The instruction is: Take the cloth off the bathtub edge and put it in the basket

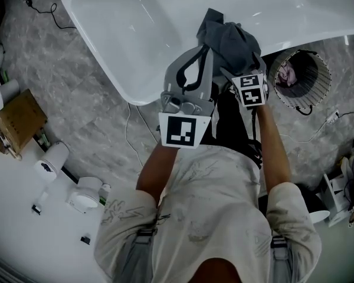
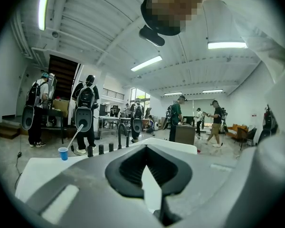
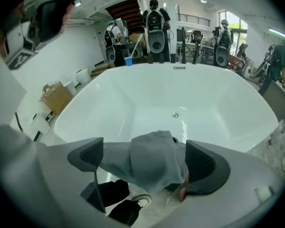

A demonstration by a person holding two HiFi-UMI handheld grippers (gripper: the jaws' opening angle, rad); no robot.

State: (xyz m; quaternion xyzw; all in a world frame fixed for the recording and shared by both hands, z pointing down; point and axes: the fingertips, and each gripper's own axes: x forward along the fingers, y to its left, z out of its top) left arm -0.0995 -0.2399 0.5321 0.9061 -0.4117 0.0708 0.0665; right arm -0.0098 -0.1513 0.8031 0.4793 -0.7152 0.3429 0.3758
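Observation:
A grey cloth (image 1: 227, 40) lies bunched over the near edge of the white bathtub (image 1: 135, 28). In the right gripper view the cloth (image 3: 154, 158) hangs over the tub's rim (image 3: 180, 65), between wide-spread jaws. My right gripper (image 3: 147, 158) is open around it, and its dark right pad sits close beside the fabric. In the head view the right gripper (image 1: 242, 69) reaches down onto the cloth. My left gripper (image 1: 203, 52) is beside it on the left, level, with its tips together and nothing held. In its own view the left gripper (image 2: 146, 148) looks out across the room.
A round wire basket (image 1: 325, 78) stands on the marble floor right of the cloth, with something pinkish inside. A cardboard box (image 1: 19, 119) and white items sit on a ledge at left. Cables trail on the floor. Shoes (image 3: 118, 203) are below the rim. Other people stand beyond the tub.

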